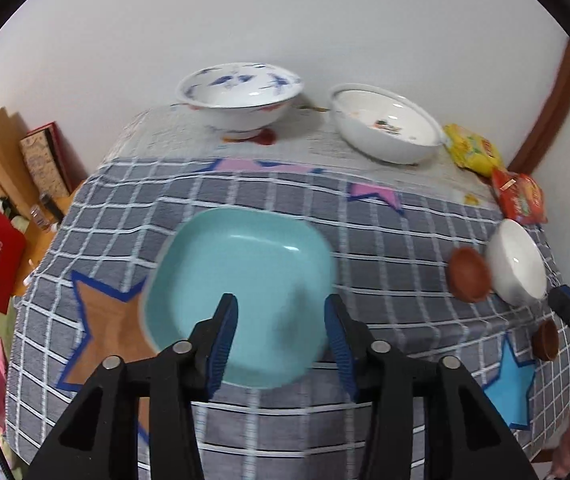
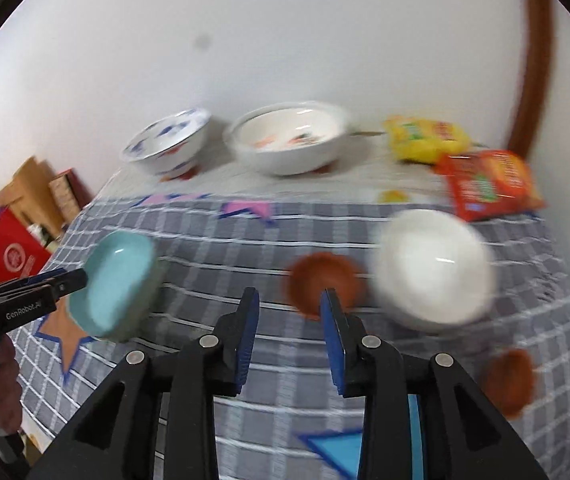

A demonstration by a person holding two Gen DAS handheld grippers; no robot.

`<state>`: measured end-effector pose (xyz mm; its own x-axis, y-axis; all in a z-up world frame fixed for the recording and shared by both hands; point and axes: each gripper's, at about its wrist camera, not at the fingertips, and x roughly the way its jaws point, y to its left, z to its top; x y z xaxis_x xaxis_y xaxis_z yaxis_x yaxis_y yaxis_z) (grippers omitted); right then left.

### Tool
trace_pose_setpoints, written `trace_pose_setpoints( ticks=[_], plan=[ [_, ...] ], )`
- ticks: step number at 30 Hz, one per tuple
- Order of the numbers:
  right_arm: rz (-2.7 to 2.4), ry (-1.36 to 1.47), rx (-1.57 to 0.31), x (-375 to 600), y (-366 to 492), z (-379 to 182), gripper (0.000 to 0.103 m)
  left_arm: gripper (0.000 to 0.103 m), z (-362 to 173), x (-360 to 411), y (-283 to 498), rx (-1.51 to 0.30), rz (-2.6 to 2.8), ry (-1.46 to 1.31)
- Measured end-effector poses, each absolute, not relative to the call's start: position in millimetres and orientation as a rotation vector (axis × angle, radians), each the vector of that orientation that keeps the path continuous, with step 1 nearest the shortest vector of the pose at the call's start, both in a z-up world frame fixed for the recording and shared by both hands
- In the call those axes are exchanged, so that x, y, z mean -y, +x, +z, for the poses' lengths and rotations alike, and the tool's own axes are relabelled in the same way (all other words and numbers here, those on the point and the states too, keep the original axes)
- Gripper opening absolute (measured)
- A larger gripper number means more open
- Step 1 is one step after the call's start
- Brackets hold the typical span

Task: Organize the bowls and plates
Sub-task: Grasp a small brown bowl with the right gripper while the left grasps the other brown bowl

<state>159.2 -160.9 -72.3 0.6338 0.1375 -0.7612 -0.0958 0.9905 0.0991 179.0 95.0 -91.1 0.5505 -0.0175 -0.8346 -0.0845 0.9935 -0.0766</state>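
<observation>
Overhead, the left gripper (image 1: 281, 308) tilts down above the teal plate (image 1: 241, 280) lying on the checked surface (image 1: 385, 240), jaws partly open and empty. Likewise the right gripper (image 2: 289, 304) hangs empty, jaws parted, before a small brown bowl (image 2: 317, 280) beside the white bowl (image 2: 433, 268); two patterned bowls (image 1: 241, 96) stand by the wall.

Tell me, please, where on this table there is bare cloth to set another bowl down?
Free: the checked cloth between the teal plate and the brown bowl, and the strip between the plate and the blue-patterned bowl. Crowded: the right edge, with white bowl and snack packets.
</observation>
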Motion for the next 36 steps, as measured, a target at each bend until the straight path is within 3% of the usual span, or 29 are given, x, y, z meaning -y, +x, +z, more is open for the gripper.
trace_pose_setpoints(
  ticks=[6,13,28,33,36],
  plan=[
    [0.001,0.076,-0.872,247.3,128.2,-72.1,0.041,0.048,-93.0,-44.7,180.3,-0.997,-0.034,-0.081],
    [-0.128,0.174,-0.927,327.2,98.8,-106.2,0.042,0.053,-110.7,7.3,189.4,-1.037,-0.095,-0.071],
    [-0.112,0.282,-1.021,351.8,118.7,-167.0,0.041,0.056,-138.2,52.3,230.1,-1.066,-0.115,-0.04],
    [-0.107,0.308,-1.025,353.2,122.8,-176.2,0.032,0.056,-148.1,61.0,248.5,-1.081,-0.114,-0.04],
    [-0.099,0.317,-1.024,353.2,124.6,-178.8,0.021,0.055,-155.1,62.9,256.7,-1.097,-0.129,-0.063]
  ],
)
